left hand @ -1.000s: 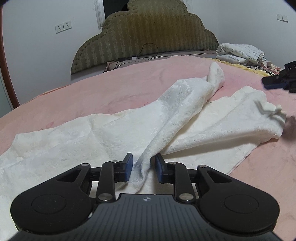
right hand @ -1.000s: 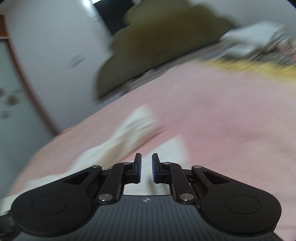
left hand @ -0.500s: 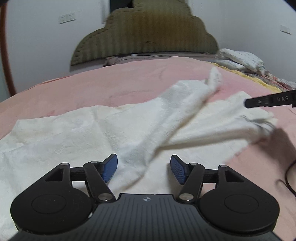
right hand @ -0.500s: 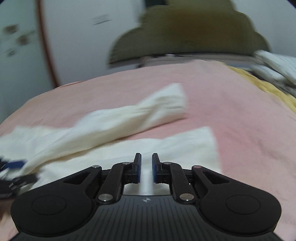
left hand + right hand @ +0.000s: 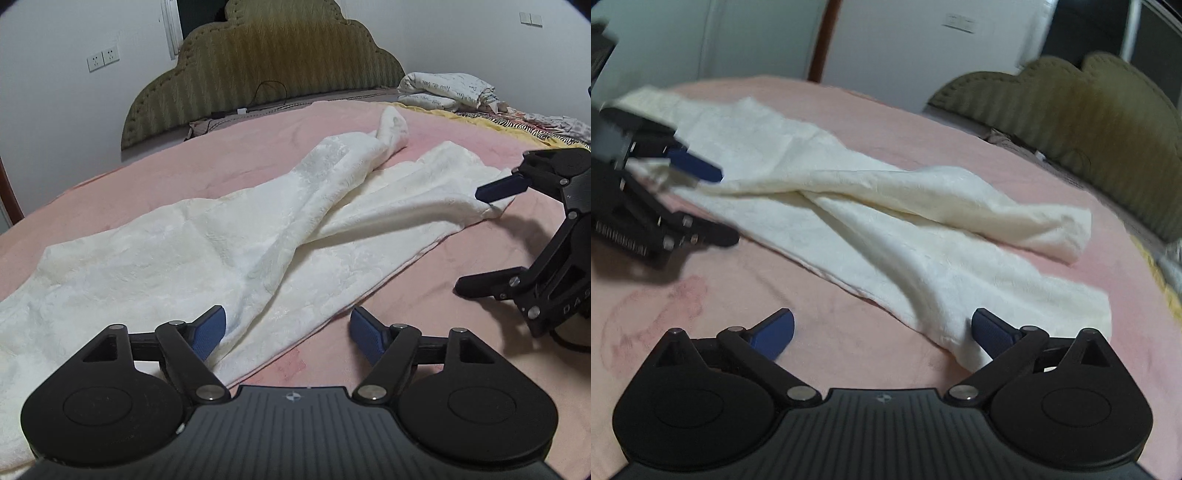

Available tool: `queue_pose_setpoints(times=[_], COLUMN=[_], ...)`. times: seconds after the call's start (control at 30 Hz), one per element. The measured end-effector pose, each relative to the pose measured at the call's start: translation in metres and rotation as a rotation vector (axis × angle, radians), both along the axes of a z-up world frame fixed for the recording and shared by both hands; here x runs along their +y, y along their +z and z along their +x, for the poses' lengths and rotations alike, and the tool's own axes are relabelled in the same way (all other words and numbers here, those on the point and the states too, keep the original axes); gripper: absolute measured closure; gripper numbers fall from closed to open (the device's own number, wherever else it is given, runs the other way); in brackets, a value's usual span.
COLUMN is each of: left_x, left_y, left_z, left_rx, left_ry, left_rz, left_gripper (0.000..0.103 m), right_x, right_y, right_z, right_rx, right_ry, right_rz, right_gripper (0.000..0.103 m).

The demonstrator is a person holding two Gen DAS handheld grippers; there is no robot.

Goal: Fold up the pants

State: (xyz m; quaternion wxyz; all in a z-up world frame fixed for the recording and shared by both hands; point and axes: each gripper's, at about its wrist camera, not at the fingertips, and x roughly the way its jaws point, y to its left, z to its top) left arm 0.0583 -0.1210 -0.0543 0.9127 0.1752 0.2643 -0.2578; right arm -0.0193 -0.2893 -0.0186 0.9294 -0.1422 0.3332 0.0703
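Note:
White textured pants (image 5: pixel 229 251) lie spread on the pink bedcover (image 5: pixel 424 295), with one leg twisted across the other. My left gripper (image 5: pixel 290 332) hangs low over the near edge of the pants, its jaws opening. Cloth lies between the pads, and neither pad presses on it. From the right wrist view, the left gripper (image 5: pixel 709 201) is at the left, over the other end of the pants (image 5: pixel 905 236). My right gripper (image 5: pixel 882 328) is opening wide at the leg hem, with the cloth corner beside its right pad. It also appears turned on its side as the right gripper (image 5: pixel 487 236).
An olive padded headboard (image 5: pixel 258 66) stands at the far end of the bed, with a thin cable (image 5: pixel 269 92) in front of it. Folded bedding (image 5: pixel 443 88) and a striped cloth (image 5: pixel 517 122) lie at the far right. White walls surround the bed.
My left jaws went from nearly shut on a cloth fold to wide apart, and the fold dropped. My right gripper rolled over, swung to the leg hem and opened from shut.

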Motion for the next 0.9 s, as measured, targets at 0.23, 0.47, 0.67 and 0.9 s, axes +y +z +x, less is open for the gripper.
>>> queue_pose_setpoints(times=[0.23, 0.47, 0.67, 0.9], left_x=[0.0, -0.03, -0.054, -0.062], left_y=[-0.001, -0.008, -0.016, -0.019], left_z=[-0.003, -0.034, -0.028, -0.013], left_rx=[-0.025, -0.267, -0.279, -0.236], left_ry=[0.009, -0.169, -0.261, -0.326], left_rz=[0.008, 0.224, 0.293, 0.257], left_gripper=[0.019, 0.027, 0.051, 0.064], right_x=[-0.021, -0.045, -0.134, -0.181], right_y=[-0.007, 0.009, 0.024, -0.013], right_z=[-0.015, -0.024, -0.041, -0.045], right_rx=[-0.014, -0.027, -0.074, 0.006], right_ry=[-0.066, -0.231, -0.532, -0.659], right_rz=[0.14, 0.251, 0.645, 1.006], right_gripper=[0.0, 0.0, 0.02, 0.051])
